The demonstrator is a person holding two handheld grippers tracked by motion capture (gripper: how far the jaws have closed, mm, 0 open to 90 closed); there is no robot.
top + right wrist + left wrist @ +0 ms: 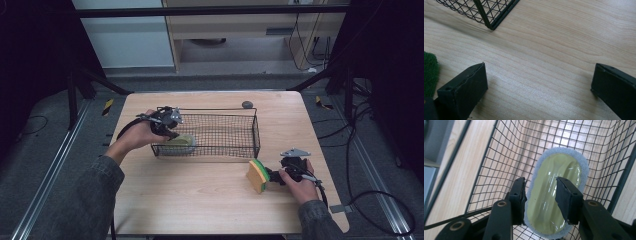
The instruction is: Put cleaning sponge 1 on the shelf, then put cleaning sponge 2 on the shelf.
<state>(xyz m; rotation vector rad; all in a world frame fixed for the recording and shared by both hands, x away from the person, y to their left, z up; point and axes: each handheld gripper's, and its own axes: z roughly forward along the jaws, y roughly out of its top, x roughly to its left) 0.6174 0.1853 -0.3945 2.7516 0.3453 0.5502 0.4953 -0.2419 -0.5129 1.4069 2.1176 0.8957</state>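
Sponge pad (557, 192), yellow-green with pale rim, lies in wire basket (235, 131), left end, between jaws of left gripper (540, 195), parted, not clamping. Right gripper (537, 85) wide open, empty, over table (564, 37) beside green-yellow sponge (258, 175), near right.

A black wire-mesh basket (235, 131), long and rectangular, stands upright on the pale wooden table, its open top up. Inside its left end lies an oval scrubbing pad with a grey-white fuzzy rim and a glossy yellow-green plastic centre (554, 192), resting on the basket floor close to the end wall. A rectangular sponge, yellow with a green scouring layer (258, 175), stands on edge on the table just outside the basket's right front corner.
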